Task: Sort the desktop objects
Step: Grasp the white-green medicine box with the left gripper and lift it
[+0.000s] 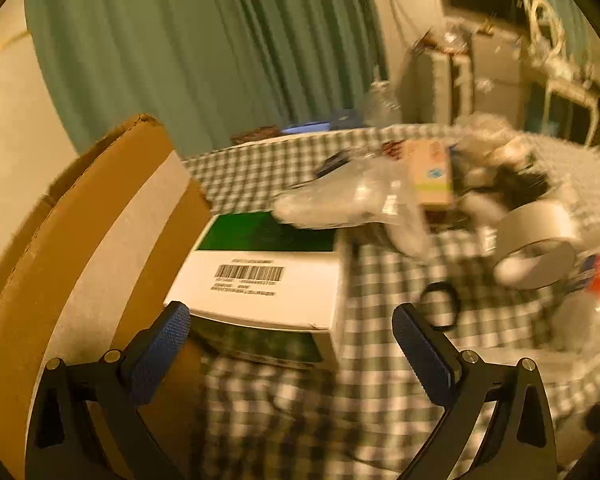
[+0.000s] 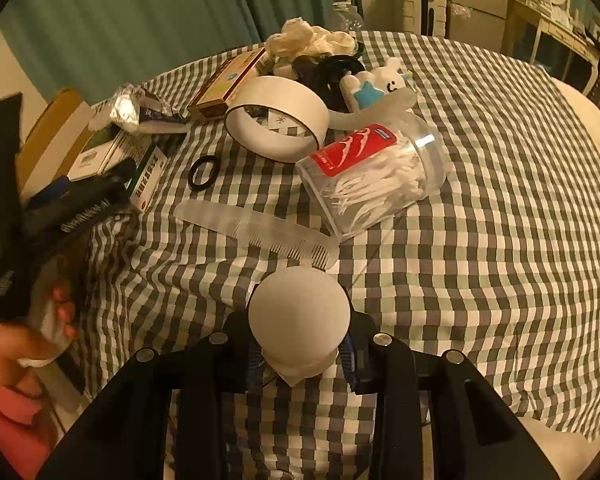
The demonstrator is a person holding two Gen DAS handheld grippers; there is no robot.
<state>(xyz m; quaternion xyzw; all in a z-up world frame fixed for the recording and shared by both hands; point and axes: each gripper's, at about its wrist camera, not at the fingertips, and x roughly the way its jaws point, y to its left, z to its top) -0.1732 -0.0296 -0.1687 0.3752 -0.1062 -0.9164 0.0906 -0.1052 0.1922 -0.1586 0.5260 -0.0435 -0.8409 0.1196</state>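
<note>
**On the checked table: right tongs carrying a white piece, left tongs free**

On the checked table, sorting is under way. The right tongs are pinching a white round-topped object, held above the near edge of the cloth; what it is cannot be told. The left tongs stand spread wide with nothing between them, pointed at the green-and-white box at the left of the table, just beside a cardboard box. The person's hand grips the left tool at the near left.

Judgement: the step in hand is carrying off the white piece. The next move calls for a clear destination for it, likely the cardboard box at the left, and a release there without catching the comb, which lies just beyond the tongs.

Count of loose things on the table, right wrist view:
- one clear comb;
- one clear tub of floss picks, lying on its side;
- one wide roll of tape;
- one small black ring;
- one long tan carton, far left;
- one white plush toy, far centre;
- a heap of pale cloth at the far edge, number of pieces not clear.

The left wrist view is blurred; no count is taken from it.
</note>
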